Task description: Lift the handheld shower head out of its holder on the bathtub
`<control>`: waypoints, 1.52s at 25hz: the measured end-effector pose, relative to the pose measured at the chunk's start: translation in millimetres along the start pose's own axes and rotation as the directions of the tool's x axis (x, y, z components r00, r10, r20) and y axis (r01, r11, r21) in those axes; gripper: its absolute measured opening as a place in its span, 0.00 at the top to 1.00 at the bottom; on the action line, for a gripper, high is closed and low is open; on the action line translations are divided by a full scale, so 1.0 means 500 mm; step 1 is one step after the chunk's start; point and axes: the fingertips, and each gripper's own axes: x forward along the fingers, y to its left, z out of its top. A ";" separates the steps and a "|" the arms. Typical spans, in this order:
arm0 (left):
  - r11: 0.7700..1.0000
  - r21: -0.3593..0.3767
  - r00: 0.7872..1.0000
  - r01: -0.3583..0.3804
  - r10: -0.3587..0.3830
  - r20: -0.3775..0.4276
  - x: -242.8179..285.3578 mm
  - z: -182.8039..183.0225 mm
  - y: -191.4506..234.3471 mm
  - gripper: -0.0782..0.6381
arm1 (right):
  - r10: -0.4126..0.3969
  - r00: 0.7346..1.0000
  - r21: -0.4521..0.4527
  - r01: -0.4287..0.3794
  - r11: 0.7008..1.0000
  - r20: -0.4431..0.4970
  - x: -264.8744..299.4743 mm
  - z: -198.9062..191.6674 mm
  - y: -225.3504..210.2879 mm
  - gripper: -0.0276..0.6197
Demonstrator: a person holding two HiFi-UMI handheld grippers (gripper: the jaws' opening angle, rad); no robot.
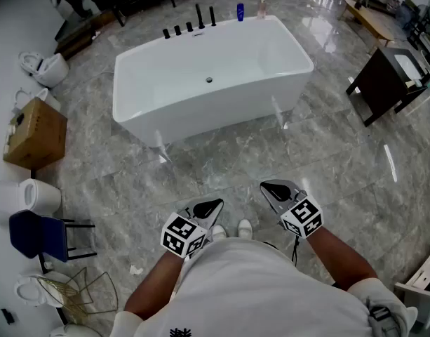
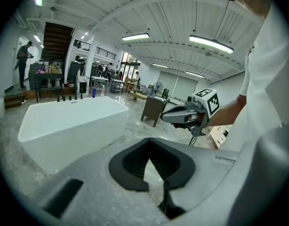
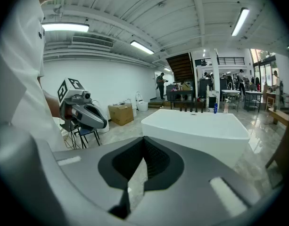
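The grey left gripper (image 1: 209, 208) and right gripper (image 1: 274, 188), both clenched and empty, hung well short of the white rectangular bathtub (image 1: 200, 111). Black upright fittings (image 1: 200, 16) lined its far rim.

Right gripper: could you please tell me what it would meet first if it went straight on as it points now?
The right gripper would probably meet the marble floor short of the bathtub, though depth is unclear.
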 end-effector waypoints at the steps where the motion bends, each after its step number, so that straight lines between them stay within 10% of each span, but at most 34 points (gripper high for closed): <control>1: 1.000 0.003 1.000 -0.002 0.002 -0.001 0.007 0.007 0.002 0.88 | -0.001 1.000 -0.002 0.001 1.000 0.003 -0.001 0.002 -0.011 0.94; 12: 0.999 -0.008 0.999 -0.044 0.044 0.024 0.084 0.057 0.015 0.88 | 0.028 0.998 0.024 -0.029 0.999 0.059 -0.008 -0.004 -0.109 0.94; 20: 1.000 -0.004 1.000 -0.015 0.016 0.015 0.130 0.092 0.079 0.88 | -0.046 0.996 0.041 0.042 0.998 0.083 0.037 0.023 -0.198 0.63; 38: 0.990 0.037 0.991 0.134 -0.135 0.022 0.211 0.278 0.441 0.88 | -0.271 0.960 0.082 0.265 0.961 0.070 0.303 0.222 -0.449 0.46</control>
